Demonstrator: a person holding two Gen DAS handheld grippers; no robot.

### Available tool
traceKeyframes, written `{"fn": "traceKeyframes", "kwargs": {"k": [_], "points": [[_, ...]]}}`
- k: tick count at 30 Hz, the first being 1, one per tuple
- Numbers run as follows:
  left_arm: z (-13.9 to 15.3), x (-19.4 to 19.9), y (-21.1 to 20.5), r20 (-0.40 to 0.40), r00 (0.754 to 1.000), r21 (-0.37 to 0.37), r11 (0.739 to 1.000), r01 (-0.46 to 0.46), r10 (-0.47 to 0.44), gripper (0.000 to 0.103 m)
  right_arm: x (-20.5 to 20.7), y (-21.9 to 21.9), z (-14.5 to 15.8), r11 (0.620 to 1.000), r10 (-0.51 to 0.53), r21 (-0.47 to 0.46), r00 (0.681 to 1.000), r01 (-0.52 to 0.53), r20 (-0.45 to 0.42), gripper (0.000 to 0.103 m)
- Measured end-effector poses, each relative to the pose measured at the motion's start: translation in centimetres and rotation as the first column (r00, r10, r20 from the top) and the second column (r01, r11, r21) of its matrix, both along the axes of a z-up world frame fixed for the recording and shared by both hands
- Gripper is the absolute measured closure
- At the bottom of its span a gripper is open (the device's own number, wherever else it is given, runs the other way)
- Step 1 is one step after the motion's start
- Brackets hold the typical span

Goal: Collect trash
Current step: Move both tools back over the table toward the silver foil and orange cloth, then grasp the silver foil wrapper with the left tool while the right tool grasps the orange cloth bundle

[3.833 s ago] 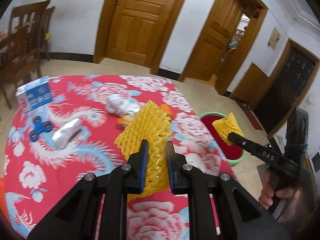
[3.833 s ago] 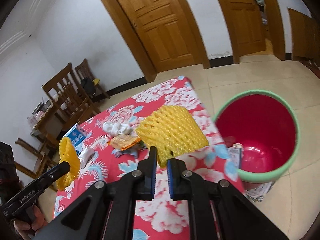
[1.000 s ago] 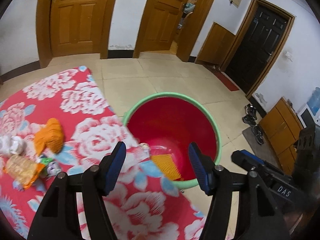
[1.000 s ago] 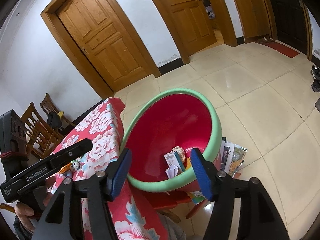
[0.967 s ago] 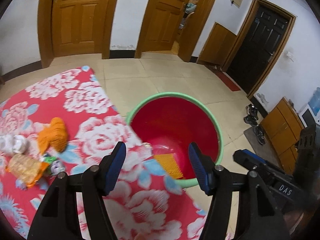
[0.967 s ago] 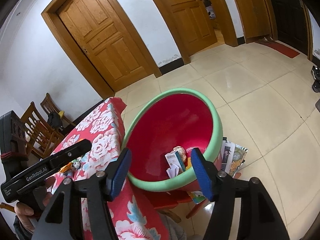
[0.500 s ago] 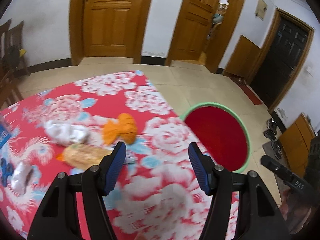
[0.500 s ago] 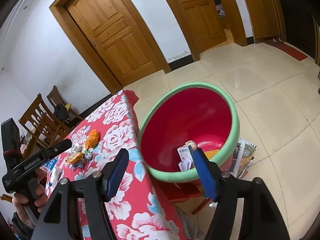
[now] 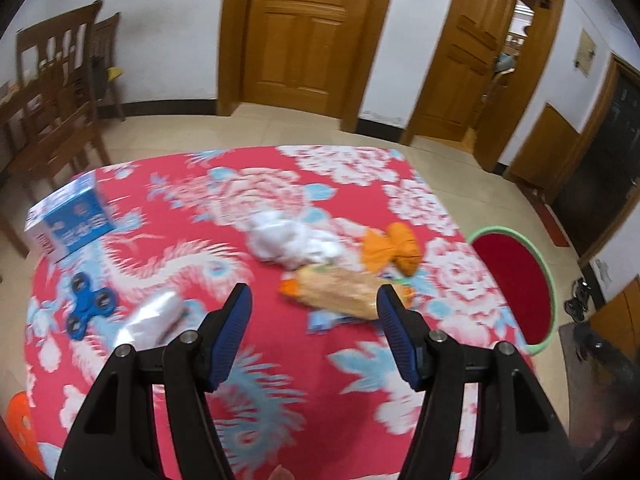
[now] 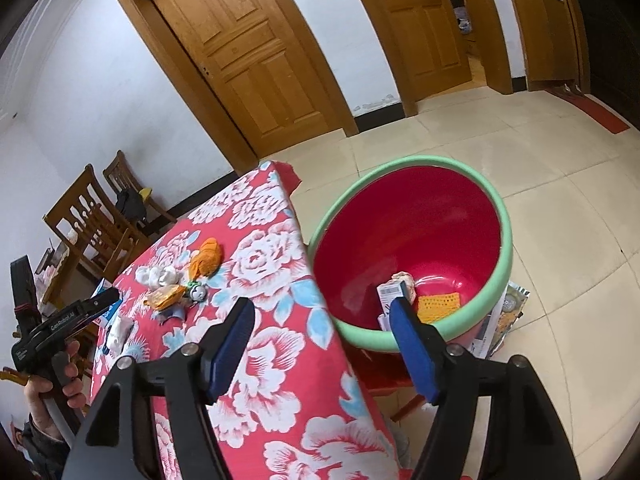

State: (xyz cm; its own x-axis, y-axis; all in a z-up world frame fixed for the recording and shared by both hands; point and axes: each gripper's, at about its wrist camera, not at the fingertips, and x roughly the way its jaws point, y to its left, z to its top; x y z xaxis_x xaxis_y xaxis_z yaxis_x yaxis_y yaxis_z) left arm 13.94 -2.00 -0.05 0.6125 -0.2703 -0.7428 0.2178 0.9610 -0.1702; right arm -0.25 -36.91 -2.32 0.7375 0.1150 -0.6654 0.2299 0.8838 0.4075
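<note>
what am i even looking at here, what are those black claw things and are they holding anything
They are two hand-held grippers, each with a fisheye camera looking along its fingers. One picture is from the left gripper, over a table with a red flowered cloth. On it lie a white wad, an orange wrapper, a snack packet, a silvery wrapper, a blue spinner and a blue box. The other is from the right gripper, by the red bin. Both hold nothing; the right one's jaws are opening.

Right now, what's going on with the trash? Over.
Left gripper open, empty. Right gripper opening, empty. Wrappers on table; bin beside it. Nothing blocking.
</note>
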Motion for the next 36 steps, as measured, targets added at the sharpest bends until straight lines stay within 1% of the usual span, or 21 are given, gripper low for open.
{"fn": "traceKeyframes", "kwargs": {"k": [4, 11, 16, 20, 25, 28, 32, 36], "points": [[-0.7, 0.3, 2.3, -0.015, 0.998, 0.101, 0.994, -0.053, 0.055, 0.039, 0.2, 0.7, 0.2, 1.0, 0.007, -0.005, 1.0, -0.007, -0.001, 0.03], [-1.9, 0.7, 5.8, -0.035, 0.994, 0.148, 0.985, -0.093, 0.099, 0.039, 0.8, 2.4, 0.4, 0.999, 0.036, -0.012, 0.999, -0.036, -0.007, 0.029], [-3.1, 1.3, 7.3, -0.049, 0.991, 0.182, 0.976, -0.117, 0.128, 0.039, 1.5, 3.7, 0.5, 0.998, 0.053, -0.02, 0.998, -0.054, -0.017, 0.029], [-4.3, 2.0, 8.3, -0.067, 0.988, 0.189, 0.974, -0.125, 0.139, 0.039, 2.3, 4.4, 0.6, 0.998, 0.067, -0.019, 0.997, -0.068, -0.028, 0.029], [-5.6, 2.6, 8.8, -0.089, 0.988, 0.17, 0.979, -0.111, 0.128, 0.039, 3.9, 5.8, 0.8, 0.995, 0.093, -0.028, 0.995, -0.094, -0.038, 0.029], [-6.2, 2.7, 8.7, -0.095, 0.986, 0.17, 0.979, -0.116, 0.134, 0.05, 5.0, 6.8, 1.0, 0.993, 0.113, -0.036, 0.993, -0.115, -0.046, 0.029], [-6.2, 2.8, 8.5, -0.088, 0.986, 0.183, 0.976, -0.121, 0.139, 0.051, 6.4, 8.1, 1.1, 0.989, 0.138, -0.043, 0.989, -0.14, -0.056, 0.029], [-6.1, 2.8, 8.6, -0.074, 0.988, 0.166, 0.979, -0.12, 0.134, 0.057, 7.9, 9.4, 1.3, 0.985, 0.164, -0.053, 0.985, -0.167, -0.062, 0.029]]}}
